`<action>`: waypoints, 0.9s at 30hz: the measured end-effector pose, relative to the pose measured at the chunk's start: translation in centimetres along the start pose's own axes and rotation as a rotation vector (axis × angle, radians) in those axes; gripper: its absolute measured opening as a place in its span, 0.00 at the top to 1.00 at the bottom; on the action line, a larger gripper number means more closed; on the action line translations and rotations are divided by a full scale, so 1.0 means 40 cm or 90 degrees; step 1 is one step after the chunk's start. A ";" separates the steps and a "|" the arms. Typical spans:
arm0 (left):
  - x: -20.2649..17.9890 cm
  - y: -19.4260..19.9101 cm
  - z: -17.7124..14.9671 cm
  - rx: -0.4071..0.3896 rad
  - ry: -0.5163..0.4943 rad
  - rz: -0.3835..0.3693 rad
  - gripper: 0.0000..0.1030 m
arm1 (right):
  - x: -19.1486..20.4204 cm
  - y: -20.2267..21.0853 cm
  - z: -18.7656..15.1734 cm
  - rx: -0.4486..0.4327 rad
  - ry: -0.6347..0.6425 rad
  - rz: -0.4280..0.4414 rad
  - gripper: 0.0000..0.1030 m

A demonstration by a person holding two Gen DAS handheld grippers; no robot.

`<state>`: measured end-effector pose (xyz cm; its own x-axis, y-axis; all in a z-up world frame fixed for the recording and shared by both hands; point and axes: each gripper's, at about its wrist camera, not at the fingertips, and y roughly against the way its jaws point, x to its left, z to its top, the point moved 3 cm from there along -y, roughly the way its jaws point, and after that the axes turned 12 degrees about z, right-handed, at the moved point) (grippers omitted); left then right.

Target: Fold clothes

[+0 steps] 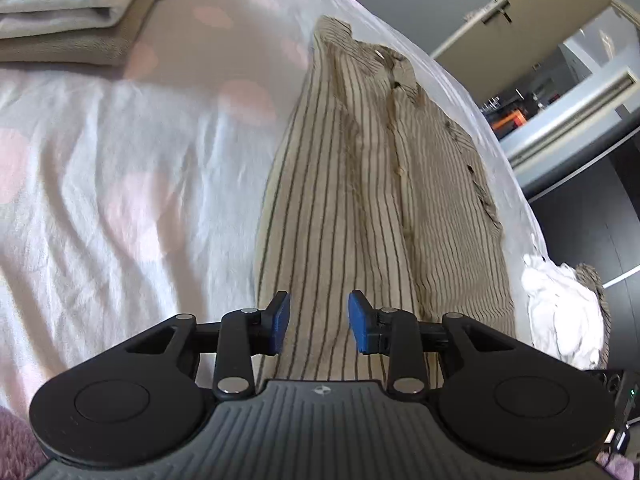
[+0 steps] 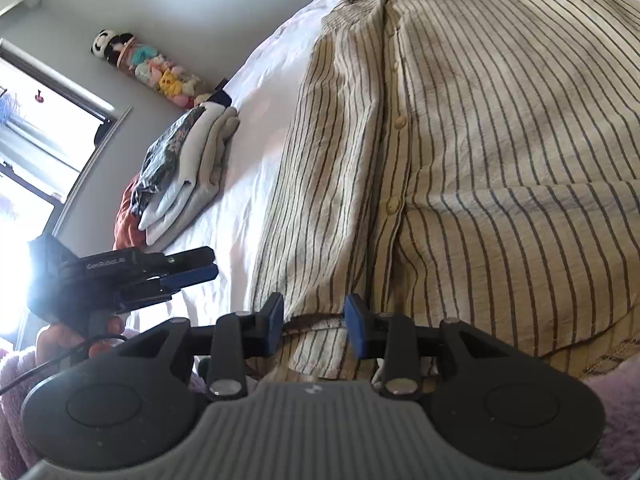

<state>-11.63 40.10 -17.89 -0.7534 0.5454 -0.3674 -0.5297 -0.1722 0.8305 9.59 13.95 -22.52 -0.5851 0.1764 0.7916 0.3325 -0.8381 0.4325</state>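
Nearest the lens in the left wrist view, the left claw [image 1: 316,322] is standing released at the bottom centre of the frame, its blue pads parted with nothing pressed between them and only cloth lying beneath the gap. In the right wrist view, the right claw [image 2: 314,326] is likewise standing released at the bottom centre, hovering just at the near hem; a dark hem edge is showing between the pads, yet neither pad is pressing on it.

The striped shirt [image 1: 376,184] is lying on the bed [image 1: 120,200], buttoned front upward. Its long axis is running straight away from both claws, from the hem at the bottom of each frame to the collar in the upper part. The left claw is sitting over the shirt's left-hand panel, the right claw nearer the button placket. Judged from this, both are about equally near the hem, and any coming fold would be turning on that near-to-far axis.

Farther off, a stack of folded clothes [image 1: 76,8] is resting in the upper left of the left view, well apart from the shirt. A white crumpled garment [image 1: 560,304] is lying at the right edge.
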 end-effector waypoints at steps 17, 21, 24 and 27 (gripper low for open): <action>-0.045 -0.064 -0.002 0.040 -0.018 0.045 0.72 | -0.106 0.346 0.285 0.027 0.093 -0.438 0.63; -0.049 -0.069 -0.005 0.049 -0.026 0.046 0.72 | -0.214 0.436 0.276 0.018 0.016 -0.513 0.63; -0.053 -0.075 -0.007 0.057 -0.033 0.048 0.72 | -0.291 0.488 0.255 0.005 -0.049 -0.549 0.63; -0.053 -0.086 -0.006 0.067 -0.035 0.052 0.72 | -0.346 0.519 0.221 -0.011 -0.105 -0.554 0.63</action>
<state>-8.29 39.34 -20.07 -0.7678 0.5783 -0.2760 -0.4217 -0.1318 0.8971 31.13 -1.31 -20.67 -0.5102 0.8267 0.2373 -0.1928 -0.3788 0.9052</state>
